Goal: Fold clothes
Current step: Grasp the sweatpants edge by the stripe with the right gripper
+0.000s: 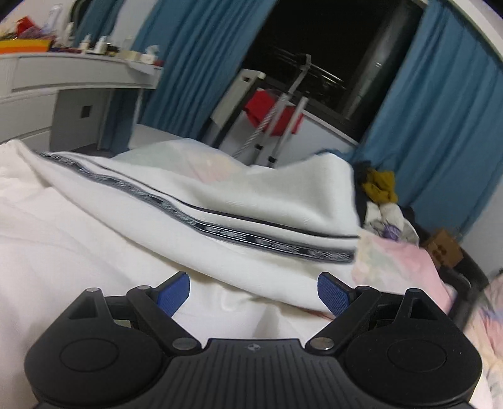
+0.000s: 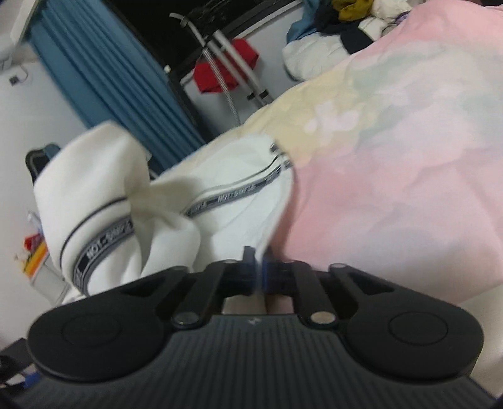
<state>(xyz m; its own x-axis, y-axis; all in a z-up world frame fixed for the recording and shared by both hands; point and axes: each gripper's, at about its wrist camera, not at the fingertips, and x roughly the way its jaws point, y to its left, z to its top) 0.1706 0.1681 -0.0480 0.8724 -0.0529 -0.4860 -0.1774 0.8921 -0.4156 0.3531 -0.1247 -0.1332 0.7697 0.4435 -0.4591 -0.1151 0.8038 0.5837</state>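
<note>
A white garment (image 1: pixel 220 195) with a dark lettered stripe lies rumpled on the bed, and its right side stands up in a raised fold. My left gripper (image 1: pixel 253 279) hovers open just above the near part of the cloth, its blue pads (image 1: pixel 174 292) wide apart with nothing between them. In the right wrist view the same white garment (image 2: pixel 226 188) lies to the left on the pastel bedspread (image 2: pixel 393 141). My right gripper (image 2: pixel 257 261) is shut, and the garment's near edge runs down into its closed fingertips. The picture is blurred there.
A pile of other clothes (image 1: pixel 380 188) sits at the far end of the bed, seen too in the right wrist view as a heap of clothes (image 2: pixel 345 19). Beyond the bed stand a drying rack with a red cloth (image 1: pixel 270 110), blue curtains (image 1: pixel 195 63) and a cluttered white desk (image 1: pixel 63 72).
</note>
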